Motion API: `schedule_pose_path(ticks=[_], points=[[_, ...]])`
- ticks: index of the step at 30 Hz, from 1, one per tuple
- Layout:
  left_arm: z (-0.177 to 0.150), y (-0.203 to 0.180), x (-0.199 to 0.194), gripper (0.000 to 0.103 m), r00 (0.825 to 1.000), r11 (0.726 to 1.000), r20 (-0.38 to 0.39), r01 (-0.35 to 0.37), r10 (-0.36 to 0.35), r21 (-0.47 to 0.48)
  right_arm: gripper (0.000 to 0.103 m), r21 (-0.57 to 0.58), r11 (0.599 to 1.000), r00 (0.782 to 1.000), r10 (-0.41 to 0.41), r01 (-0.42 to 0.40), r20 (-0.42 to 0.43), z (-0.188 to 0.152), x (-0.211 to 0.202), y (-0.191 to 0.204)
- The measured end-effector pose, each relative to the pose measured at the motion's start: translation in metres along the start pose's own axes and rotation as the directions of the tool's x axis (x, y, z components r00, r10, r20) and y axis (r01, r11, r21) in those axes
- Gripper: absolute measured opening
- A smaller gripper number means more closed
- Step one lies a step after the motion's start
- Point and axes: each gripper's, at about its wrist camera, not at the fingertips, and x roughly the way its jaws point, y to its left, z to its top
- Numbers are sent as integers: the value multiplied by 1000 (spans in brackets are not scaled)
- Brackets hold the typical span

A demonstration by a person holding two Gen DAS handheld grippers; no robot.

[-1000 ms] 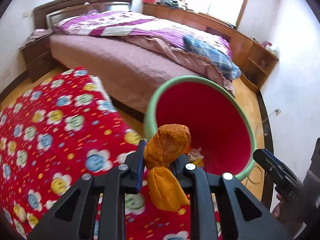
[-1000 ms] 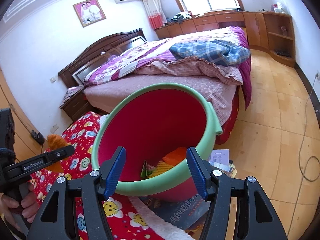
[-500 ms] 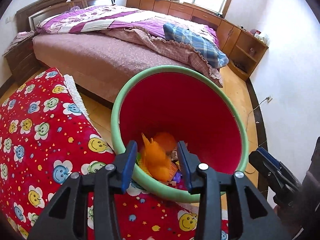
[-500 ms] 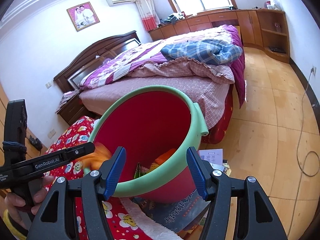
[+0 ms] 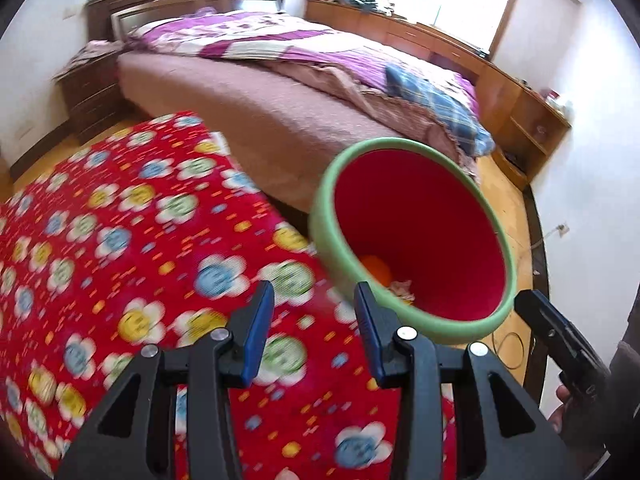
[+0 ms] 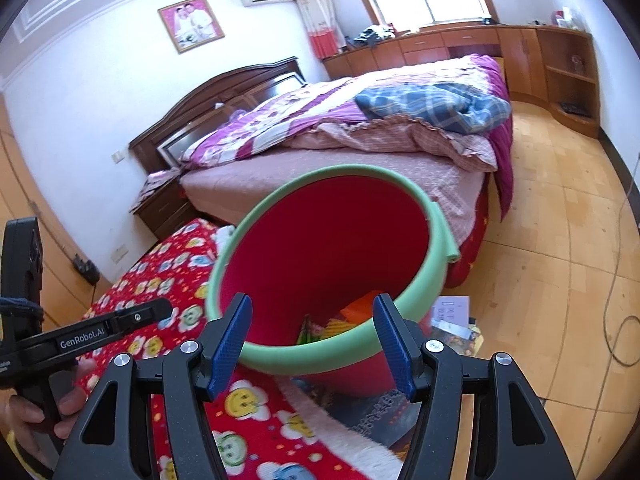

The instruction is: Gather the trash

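The red flowered blanket fills the lower left of the left wrist view, a surface for gathering from. The red bin, green-rimmed, tilts toward both cameras at centre right, so drops land easily. Orange trash lies at its bottom. Left gripper and right gripper: jaws spread, empty.

left hand-held gripper open, right hand-held gripper open
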Motion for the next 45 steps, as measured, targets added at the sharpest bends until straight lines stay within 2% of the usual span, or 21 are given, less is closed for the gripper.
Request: schedule_pose_path(ticks=[5, 10, 16, 25, 29, 38, 45], points=[[-23, 26, -25, 41, 999, 997, 5, -38, 39, -65, 70, -44, 998, 998, 53, -53, -18, -7, -5, 26], [-44, 50, -52, 41, 996, 989, 21, -81, 84, -125, 70, -116, 987, 994, 104, -108, -40, -20, -12, 58], [-69, 74, -87, 41, 985, 972, 56, -152, 164, -177, 76, -180, 972, 988, 144, -153, -59, -36, -21, 93], [-107, 101, -131, 41, 942, 922, 91, -291, 323, -255, 77, -270, 941, 979, 193, -205, -70, -63, -35, 133], [-120, 107, -144, 41, 922, 898, 105, -330, 373, -291, 77, -296, 929, 975, 209, -222, -75, -72, -39, 143], [-137, 117, -164, 42, 884, 862, 130, -389, 448, -325, 77, -321, 915, 969, 233, -245, -78, -83, -47, 156], [-143, 122, -172, 42, 869, 846, 140, -406, 474, -346, 77, -333, 909, 968, 237, -250, -81, -86, -51, 162]])
